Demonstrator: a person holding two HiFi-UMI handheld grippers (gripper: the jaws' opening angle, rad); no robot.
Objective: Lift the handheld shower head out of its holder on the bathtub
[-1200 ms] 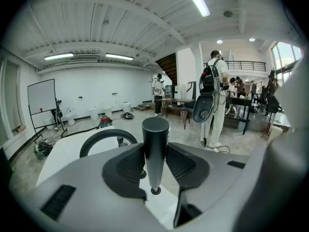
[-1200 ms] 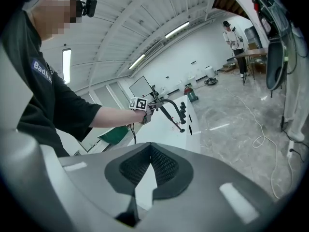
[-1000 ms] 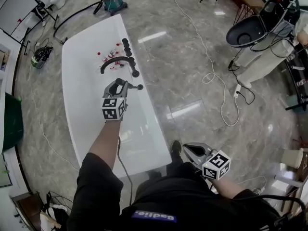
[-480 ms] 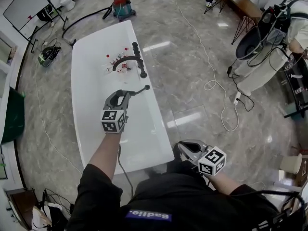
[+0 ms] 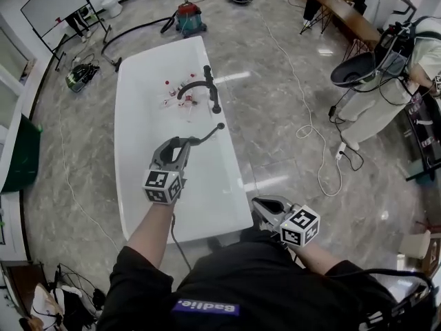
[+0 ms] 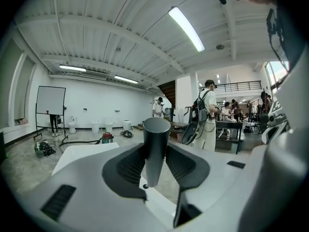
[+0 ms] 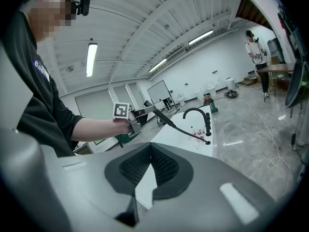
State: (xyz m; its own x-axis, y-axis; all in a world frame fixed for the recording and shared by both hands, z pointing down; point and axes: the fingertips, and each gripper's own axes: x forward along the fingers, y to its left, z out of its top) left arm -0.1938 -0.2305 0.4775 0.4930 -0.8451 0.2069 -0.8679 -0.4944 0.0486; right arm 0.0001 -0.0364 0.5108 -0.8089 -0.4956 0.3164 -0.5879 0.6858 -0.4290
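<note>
Clamping the shower head [image 6: 155, 149] in your left gripper [image 5: 182, 143], right gripper [image 5: 261, 206] closed and empty, you risk its hose [image 7: 190, 133] snagging the far faucet [image 5: 196, 85] and twisting it loose.

A grey marble floor [image 5: 275, 81] fills the room. At the far end stands a red and teal vacuum cleaner [image 5: 191, 18], its black hose [image 5: 138, 29] trailing left toward a whiteboard [image 5: 52, 2] on a stand. A white cable [image 5: 313, 133] loops across the floor on the right, near a person in pale trousers [image 5: 372, 109]. A dark green object [image 5: 21, 164] sits at the left edge.
</note>
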